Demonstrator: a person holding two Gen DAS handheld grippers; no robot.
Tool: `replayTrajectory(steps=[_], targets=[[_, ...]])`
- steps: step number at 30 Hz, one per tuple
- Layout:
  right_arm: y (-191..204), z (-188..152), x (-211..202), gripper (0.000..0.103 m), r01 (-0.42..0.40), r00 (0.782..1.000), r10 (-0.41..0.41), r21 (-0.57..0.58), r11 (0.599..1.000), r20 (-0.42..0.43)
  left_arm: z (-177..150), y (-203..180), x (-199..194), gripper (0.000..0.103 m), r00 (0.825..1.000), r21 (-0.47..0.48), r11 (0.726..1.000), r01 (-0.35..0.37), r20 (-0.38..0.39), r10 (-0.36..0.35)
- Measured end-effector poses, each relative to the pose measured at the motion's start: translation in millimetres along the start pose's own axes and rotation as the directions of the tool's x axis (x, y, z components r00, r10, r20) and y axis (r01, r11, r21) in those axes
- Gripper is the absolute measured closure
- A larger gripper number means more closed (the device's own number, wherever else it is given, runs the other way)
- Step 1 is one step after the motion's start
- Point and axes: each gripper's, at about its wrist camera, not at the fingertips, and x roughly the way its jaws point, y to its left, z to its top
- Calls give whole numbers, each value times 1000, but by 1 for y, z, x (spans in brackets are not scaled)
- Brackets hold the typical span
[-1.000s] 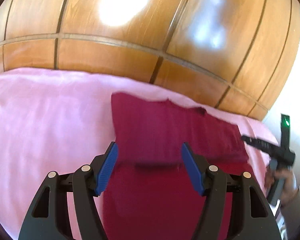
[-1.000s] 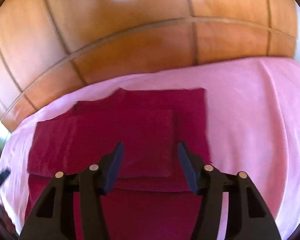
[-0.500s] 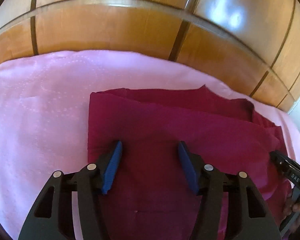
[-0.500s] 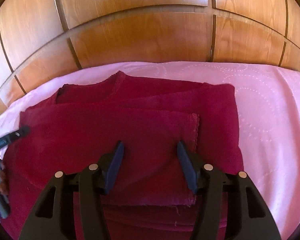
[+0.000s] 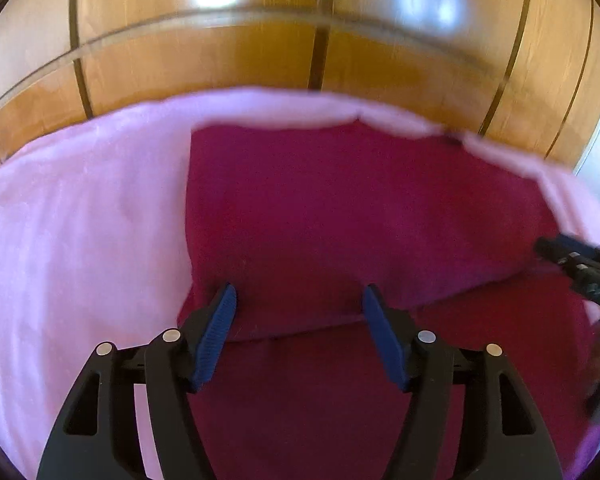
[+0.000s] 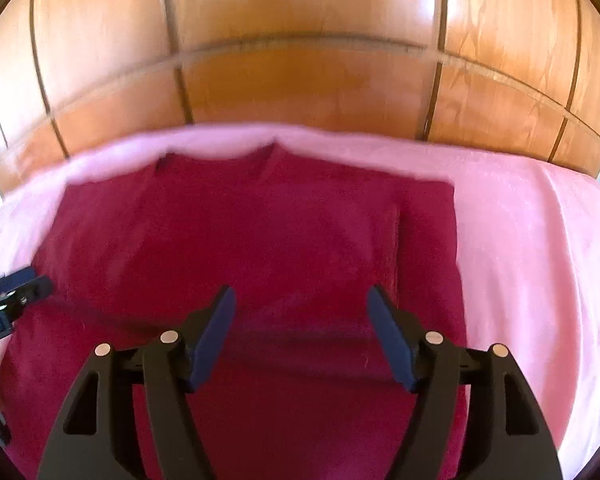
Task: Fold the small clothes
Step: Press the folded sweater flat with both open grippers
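A dark red shirt (image 5: 340,216) lies flat on the pink bed cover (image 5: 80,240), its sides folded in over the body, neckline toward the far edge. It also shows in the right wrist view (image 6: 260,240). My left gripper (image 5: 299,300) is open and empty, hovering over the shirt's near left part, above a fold edge. My right gripper (image 6: 301,300) is open and empty over the shirt's near right part. Each gripper shows at the edge of the other's view: the right one (image 5: 580,268) and the left one (image 6: 8,296).
A glossy wooden panelled wall (image 6: 300,80) rises right behind the bed's far edge. The pink cover (image 6: 532,260) spreads to the left and right of the shirt.
Both grippers have pulled back and risen slightly, so more of the shirt and wall shows. Both stay open. The shirt has not visibly moved.
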Motion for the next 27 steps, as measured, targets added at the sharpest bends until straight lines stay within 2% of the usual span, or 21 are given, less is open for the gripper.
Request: replayTrajectory(steps=[5,8,11,12,14,17,20,27], targets=[[-1,-5,9,32,-9,1000,9,17,1000,11,-3,-3,0,38,999,3,1000,-30,15,30],[0,-4,6,30,8,1000,-8,11,1000,15,-5,0,-11,38,1000,-43,999,-17,12,18],[-2,-8,-4,15,38,999,-38,30,999,13,-13,-1,-33,38,999,-47,999,-25,22,26],[-4,-10,-11,15,27,999,-28,45,999,26,-17,-1,-40,38,999,-48,998,-28,25,29],[-7,-19,-29,14,-12,999,8,78,997,49,-30,2,-61,38,999,-62,998,-9,48,12],[-7,-37,-40,12,-37,999,36,101,994,5,-51,6,-83,38,998,-80,997,-1,64,6],[-7,-60,-49,11,-42,998,46,111,993,-33,-68,9,-95,38,998,-96,995,2,62,4],[-5,-104,-76,2,-42,998,47,111,993,-45,-105,16,-110,38,999,-110,994,-21,37,25]])
